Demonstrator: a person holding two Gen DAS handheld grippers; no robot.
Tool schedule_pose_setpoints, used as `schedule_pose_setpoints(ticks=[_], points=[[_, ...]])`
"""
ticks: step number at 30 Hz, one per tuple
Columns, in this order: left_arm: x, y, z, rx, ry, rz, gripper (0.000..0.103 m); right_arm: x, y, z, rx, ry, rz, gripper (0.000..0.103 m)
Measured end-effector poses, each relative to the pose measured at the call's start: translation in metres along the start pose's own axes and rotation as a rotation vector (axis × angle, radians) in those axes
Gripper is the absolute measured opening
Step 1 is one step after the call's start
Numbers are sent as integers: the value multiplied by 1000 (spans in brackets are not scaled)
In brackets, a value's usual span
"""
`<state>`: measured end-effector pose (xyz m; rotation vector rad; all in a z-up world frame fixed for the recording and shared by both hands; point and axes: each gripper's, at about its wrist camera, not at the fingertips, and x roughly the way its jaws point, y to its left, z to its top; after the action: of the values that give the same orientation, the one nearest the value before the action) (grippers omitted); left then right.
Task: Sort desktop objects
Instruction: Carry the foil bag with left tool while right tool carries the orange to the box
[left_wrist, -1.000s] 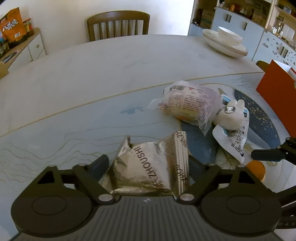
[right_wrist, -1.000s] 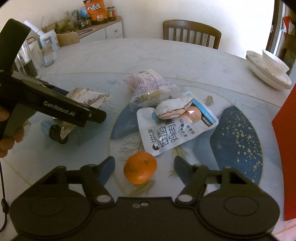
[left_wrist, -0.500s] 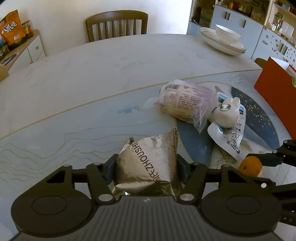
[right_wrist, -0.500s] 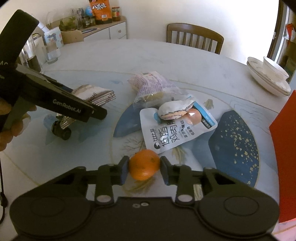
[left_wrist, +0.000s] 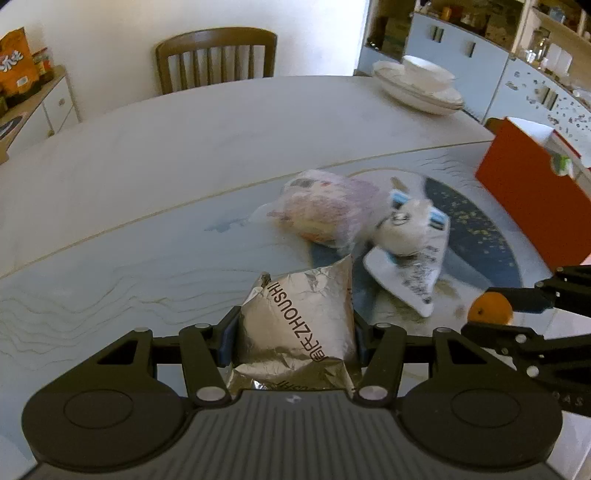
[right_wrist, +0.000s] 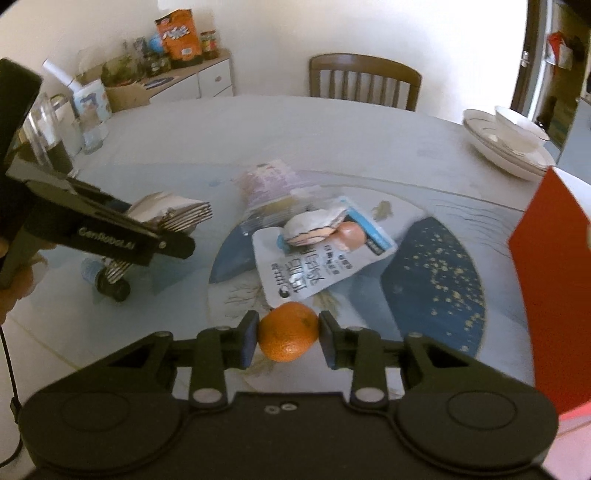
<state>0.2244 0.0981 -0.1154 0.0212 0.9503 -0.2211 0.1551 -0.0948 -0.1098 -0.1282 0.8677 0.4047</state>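
- So, the left gripper (left_wrist: 293, 328) had the silver foil packet (left_wrist: 295, 325) pinched between its pads, jaws closing in on the sides – the packet stood up off the table (left_wrist: 166, 155), puffed and crinkled.
- That foil looked light and soft, probably slippery too – I'd guess a squeeze low across the full belly holds better than the thin crimped edge, and too much force would just crush whatever's inside.
- The right gripper (right_wrist: 288, 334) was clamped on the orange (right_wrist: 288, 331), one pad on each side, at its widest part, just off the tabletop.
- The orange seemed firm and round, a bit heavier, so it could roll out if taken off-centre; across the middle is the safe spot, I reckon.
- Left on the table: a purple-ish plastic bag (left_wrist: 325, 210), a white pouch (right_wrist: 321, 258) with a small plush-like thing (right_wrist: 314, 229) lying on it, near the red box (left_wrist: 535, 199).
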Motion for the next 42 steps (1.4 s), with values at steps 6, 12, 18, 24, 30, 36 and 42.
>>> schedule_pose_setpoints(ticks=[6,12,18,24,30,36,42], points=[[-16,-17,4,25,-20,-23,56,-17,-13,-1,49,-17,-18,34],[-34,-38,9,42,-33,-57,56,-38,-25,-3,77,-34,-31,34],[-52,-63,13,77,-55,-86,56,-61,-38,-5,102,-55,-43,34],[-62,-90,20,101,-60,-109,56,-83,-57,-6,147,-78,-52,34],[-66,-120,31,118,-67,-129,56,-105,-79,-6,168,-100,-93,34],[-67,-151,42,134,-82,-131,56,-124,-104,-10,180,-129,-148,34],[-65,-183,56,153,-99,-126,56,-138,-133,-14,208,-159,-208,34]])
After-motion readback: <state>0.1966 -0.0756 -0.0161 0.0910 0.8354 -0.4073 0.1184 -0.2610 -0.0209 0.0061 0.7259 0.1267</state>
